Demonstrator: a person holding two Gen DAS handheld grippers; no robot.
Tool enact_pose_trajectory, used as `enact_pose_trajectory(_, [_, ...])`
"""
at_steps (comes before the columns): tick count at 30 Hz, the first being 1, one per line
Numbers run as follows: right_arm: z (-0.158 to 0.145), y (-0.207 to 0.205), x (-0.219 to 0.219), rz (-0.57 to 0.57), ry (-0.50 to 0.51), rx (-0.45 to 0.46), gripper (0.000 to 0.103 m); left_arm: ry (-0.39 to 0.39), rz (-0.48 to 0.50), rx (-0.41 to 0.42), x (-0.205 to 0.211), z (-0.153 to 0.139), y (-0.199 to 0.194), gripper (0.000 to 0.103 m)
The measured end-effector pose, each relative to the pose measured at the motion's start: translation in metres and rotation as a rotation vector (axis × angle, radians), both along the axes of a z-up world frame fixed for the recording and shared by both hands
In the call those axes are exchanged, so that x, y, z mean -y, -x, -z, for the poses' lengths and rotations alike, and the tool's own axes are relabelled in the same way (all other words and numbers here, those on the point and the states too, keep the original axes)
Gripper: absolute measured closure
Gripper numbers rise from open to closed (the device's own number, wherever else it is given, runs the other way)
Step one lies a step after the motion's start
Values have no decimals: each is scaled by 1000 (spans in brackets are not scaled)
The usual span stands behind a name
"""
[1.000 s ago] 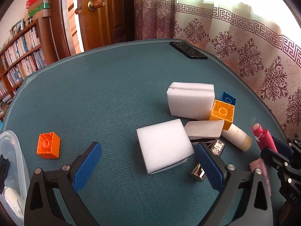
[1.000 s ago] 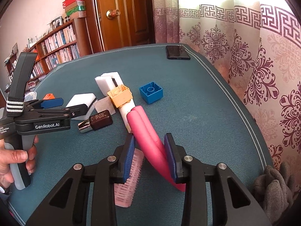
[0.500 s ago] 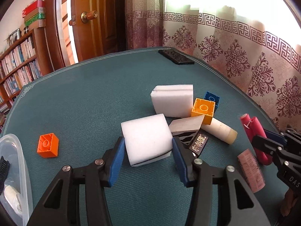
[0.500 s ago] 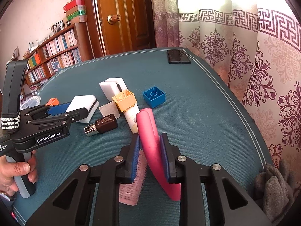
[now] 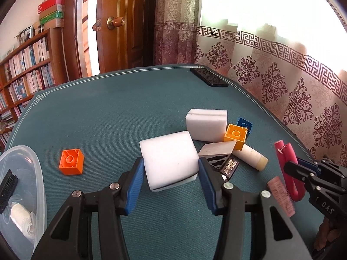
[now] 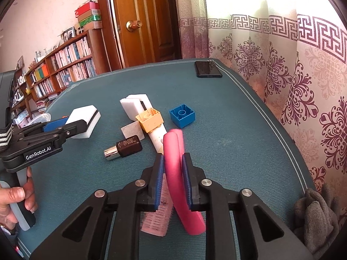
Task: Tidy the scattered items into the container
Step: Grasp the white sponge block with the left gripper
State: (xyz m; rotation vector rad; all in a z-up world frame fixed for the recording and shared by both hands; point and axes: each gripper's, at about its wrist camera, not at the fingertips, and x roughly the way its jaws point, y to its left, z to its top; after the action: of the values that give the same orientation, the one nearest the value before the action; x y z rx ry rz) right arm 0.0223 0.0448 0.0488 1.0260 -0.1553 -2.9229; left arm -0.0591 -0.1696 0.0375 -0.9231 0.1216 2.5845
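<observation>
Two grippers at work over a ribbed teal table cover (image 5: 86, 112). Left gripper (image 5: 170, 174): blue ridged pads pinch a white foam sponge block (image 5: 168, 159), soft-edged, with a thin dark layer on its underside. Right gripper (image 6: 172, 173): pads clamp a pink foam tube (image 6: 173, 162) folded into a U, smooth-skinned, blurred at its far end. Just beside the tube, a pale pink bristled roller (image 6: 160, 208) lies flat. Scattered nearby: second white sponge (image 5: 207, 125), yellow stud brick (image 5: 235, 134), blue brick (image 6: 182, 115), orange brick (image 5: 71, 162), glossy brown bottle with metal cap (image 6: 123, 147). Clear plastic container (image 5: 32, 162), rounded rim, sits at the table's near left edge, well apart from the pile.
</observation>
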Motion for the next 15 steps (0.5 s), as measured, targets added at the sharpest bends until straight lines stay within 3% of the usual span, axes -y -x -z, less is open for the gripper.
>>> enact_pose_trajectory(9, [-7,-3,16,-27,-12,-26,84,-3,-61,-47,32,-11,-11,48])
enact_pose_trajectory(15, [1,2,-4,33,11,-2,84,-20,-120,-52,58,-12,-12,48])
